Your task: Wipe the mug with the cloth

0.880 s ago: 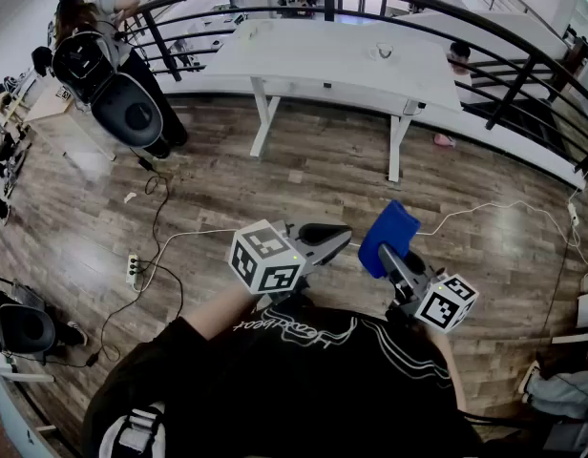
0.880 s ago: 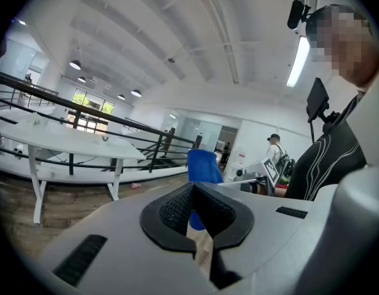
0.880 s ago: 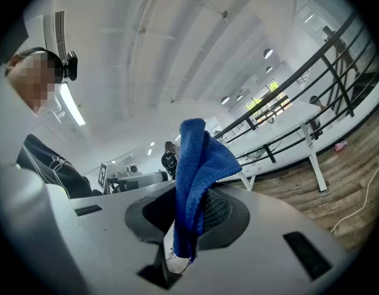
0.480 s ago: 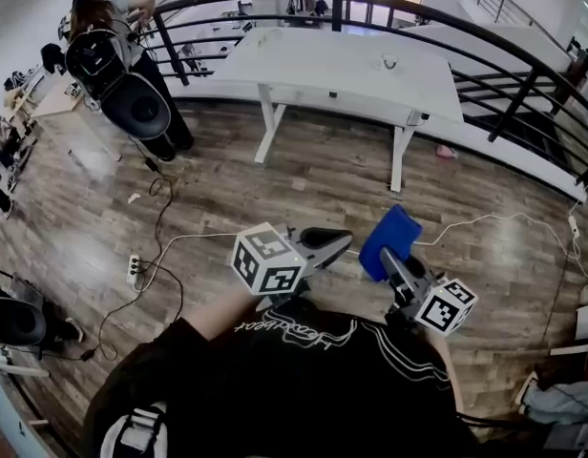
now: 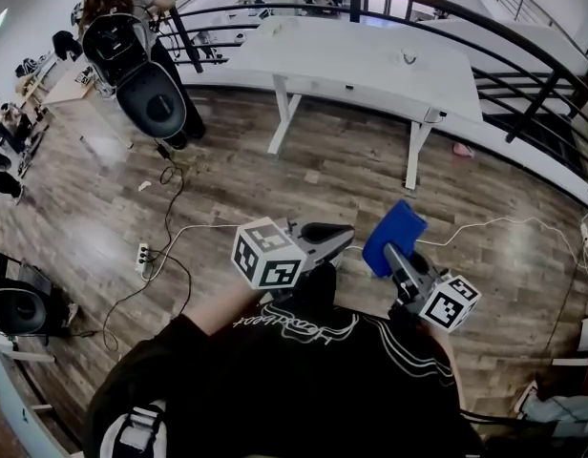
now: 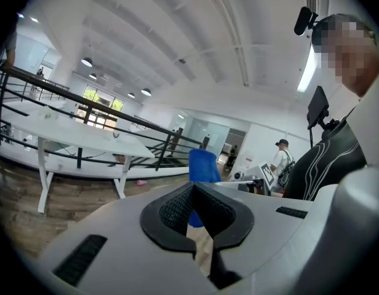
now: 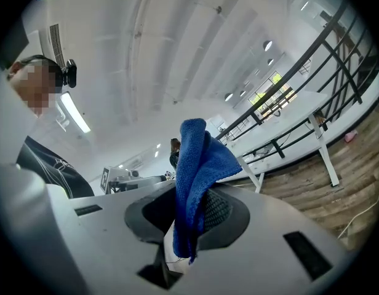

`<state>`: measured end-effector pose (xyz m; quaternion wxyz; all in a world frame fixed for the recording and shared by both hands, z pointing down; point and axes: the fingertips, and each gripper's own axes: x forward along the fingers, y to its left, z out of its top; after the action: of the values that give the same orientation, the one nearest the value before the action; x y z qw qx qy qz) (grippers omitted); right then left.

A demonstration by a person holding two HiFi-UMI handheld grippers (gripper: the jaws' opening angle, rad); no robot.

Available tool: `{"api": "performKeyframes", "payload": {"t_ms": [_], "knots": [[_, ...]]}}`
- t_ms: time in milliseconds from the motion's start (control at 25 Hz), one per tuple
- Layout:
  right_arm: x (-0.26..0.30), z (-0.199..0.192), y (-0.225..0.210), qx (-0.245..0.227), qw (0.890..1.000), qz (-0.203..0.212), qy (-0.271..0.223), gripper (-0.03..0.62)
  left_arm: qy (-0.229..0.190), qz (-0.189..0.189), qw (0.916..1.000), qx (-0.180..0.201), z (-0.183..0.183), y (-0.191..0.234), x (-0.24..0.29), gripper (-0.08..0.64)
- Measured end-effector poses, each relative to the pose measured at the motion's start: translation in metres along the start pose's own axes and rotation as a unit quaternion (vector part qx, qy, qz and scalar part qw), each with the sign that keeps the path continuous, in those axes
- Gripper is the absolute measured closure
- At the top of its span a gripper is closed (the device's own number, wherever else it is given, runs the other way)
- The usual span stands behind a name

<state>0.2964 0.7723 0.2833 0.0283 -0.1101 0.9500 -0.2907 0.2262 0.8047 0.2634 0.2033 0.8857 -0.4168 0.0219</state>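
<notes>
A blue cloth [image 5: 394,234] [image 7: 199,158] stands up out of my right gripper [image 5: 396,254] [image 7: 191,211], whose jaws are shut on its lower fold. In the left gripper view the cloth [image 6: 203,165] shows just beyond the left jaws. My left gripper [image 5: 346,236] [image 6: 193,195] is shut with nothing in it, and hangs beside the right one above the wooden floor. A small pale object [image 5: 409,58] lies on the far white table; it is too small to tell whether it is the mug.
A long white table [image 5: 351,55] stands ahead, with a black railing [image 5: 533,51] behind it. Cables and a power strip [image 5: 141,256] lie on the floor at left. A person with a backpack [image 5: 132,51] stands at the back left. An office chair [image 5: 22,308] is at the left edge.
The view has shifted: the table and the person at the back sit further right and lower in the picture. Both grippers stay side by side, and the cloth is still held.
</notes>
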Motion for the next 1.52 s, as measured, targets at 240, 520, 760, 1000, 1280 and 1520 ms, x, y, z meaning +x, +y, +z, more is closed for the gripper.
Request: {"api": "performKeyframes", "payload": {"t_ms": [240, 520, 760, 1000, 1280, 1520], "knots": [[0.031, 0.018, -0.047, 0.021, 1.000, -0.016, 0.001, 0.528, 0.005, -0.013, 0.9998, -0.011, 0.015, 0.053, 0.029, 0.552], [0.108, 0.042, -0.137, 0.032, 0.999, -0.036, 0.001, 0.528, 0.015, -0.038, 0.9989, -0.022, 0.035, 0.169, 0.082, 0.552], [0.228, 0.112, -0.259, 0.065, 0.996, -0.057, -0.014, 0.528, 0.037, -0.045, 0.9981, -0.020, 0.098, 0.336, 0.150, 0.552], [0.357, 0.185, -0.373, 0.105, 0.990, -0.091, -0.035, 0.528, 0.073, -0.037, 0.9962, -0.029, 0.155, 0.511, 0.201, 0.552], [0.431, 0.258, -0.462, 0.112, 0.983, -0.118, -0.087, 0.528, 0.086, -0.055, 0.9947, -0.013, 0.205, 0.623, 0.258, 0.552], [0.425, 0.279, -0.521, 0.147, 0.966, -0.151, -0.149, 0.528, 0.105, -0.091, 0.9903, -0.006, 0.210, 0.653, 0.309, 0.552]]}}
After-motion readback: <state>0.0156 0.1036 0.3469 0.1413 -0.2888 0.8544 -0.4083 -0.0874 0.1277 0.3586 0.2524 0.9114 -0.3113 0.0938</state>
